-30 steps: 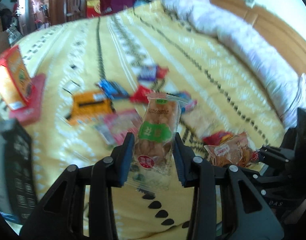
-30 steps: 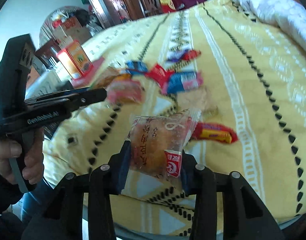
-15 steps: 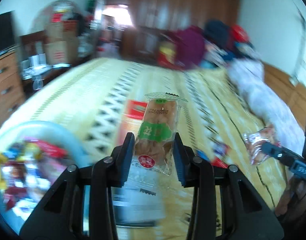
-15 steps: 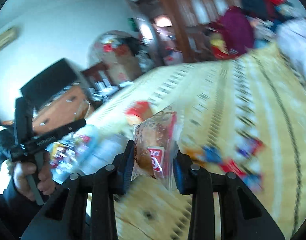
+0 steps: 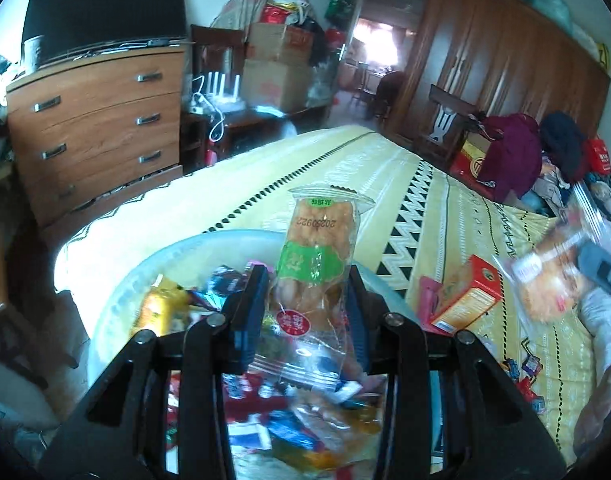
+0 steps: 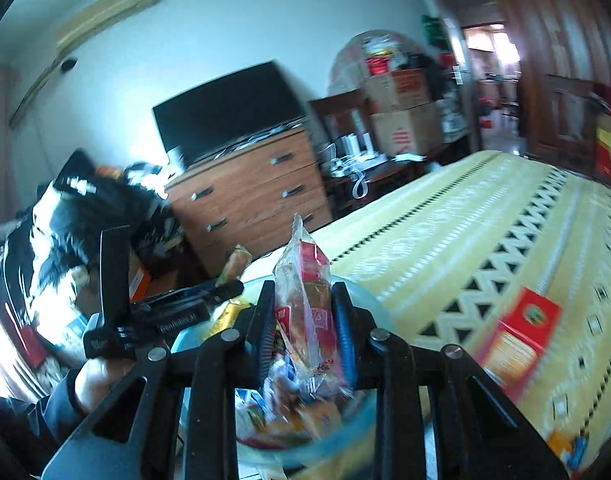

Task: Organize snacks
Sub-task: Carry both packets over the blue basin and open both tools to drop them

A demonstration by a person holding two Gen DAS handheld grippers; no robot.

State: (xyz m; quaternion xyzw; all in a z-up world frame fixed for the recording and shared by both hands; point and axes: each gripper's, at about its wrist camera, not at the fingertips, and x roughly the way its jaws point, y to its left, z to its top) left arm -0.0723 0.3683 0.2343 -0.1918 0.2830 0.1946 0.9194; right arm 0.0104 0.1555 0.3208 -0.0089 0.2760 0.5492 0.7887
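Left tool [image 5: 305, 280] clenched on the lower half of a twisted-pastry packet [image 5: 315, 256], held upright above a pale blue basin [image 5: 225, 238] already heaped with wrapped snacks at the foot of the bed [image 5: 345, 168]. Light to carry, by the look of it, and slick: clear film, crinkled, sealed flaps loose at top and bottom. Brittle inside, probably, so best pinched across the filled middle, as here, and never hard enough to snap the twists. Gripped by a flap alone, likely to swing or slide free.

Further right, on the yellow patterned bedspread, a red-and-orange box [image 5: 465, 300] lying just beside the basin, apparently not yet sorted; stiffer, squarer, easiest taken across its narrow faces.

Right tool [image 6: 303, 312] clamped edge-on round a bun-like cake packet [image 6: 305, 280], likewise poised over the basin's near rim, film bunched between the pads and the top seal standing up in a point. Soft and squashy rather than fragile, judging by the crush of the wrapper; light pressure on the padded centre enough. Contents of the basin too blurred to name singly.

Both packets apparently ready for letting go into the basin, with a low drop advisable to spare the pastry.
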